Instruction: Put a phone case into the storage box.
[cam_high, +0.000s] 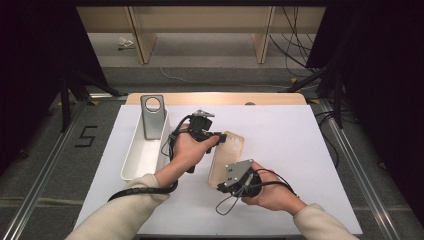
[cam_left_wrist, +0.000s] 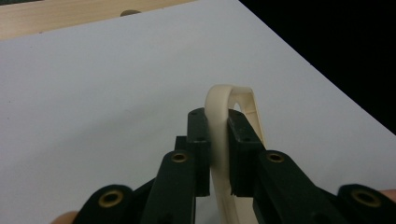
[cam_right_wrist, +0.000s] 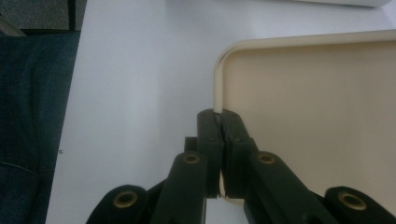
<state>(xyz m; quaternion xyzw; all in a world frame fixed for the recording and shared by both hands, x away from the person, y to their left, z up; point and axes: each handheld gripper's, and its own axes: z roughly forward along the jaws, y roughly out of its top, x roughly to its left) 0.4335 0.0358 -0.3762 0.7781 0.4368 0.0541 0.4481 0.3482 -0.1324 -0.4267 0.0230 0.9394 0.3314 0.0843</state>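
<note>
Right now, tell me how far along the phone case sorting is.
Done: one grey phone case already stands propped in the white bin. In hand: the beige phone case is gripped at both ends, the left gripper shut on its top edge, the right gripper shut on its lower rim. Left: it probably still has to go into the bin.

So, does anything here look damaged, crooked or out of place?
Nothing looks damaged or spilled. The cream phone case is held off the white table by the left gripper and right gripper. A grey case stands tilted in the white bin.
</note>
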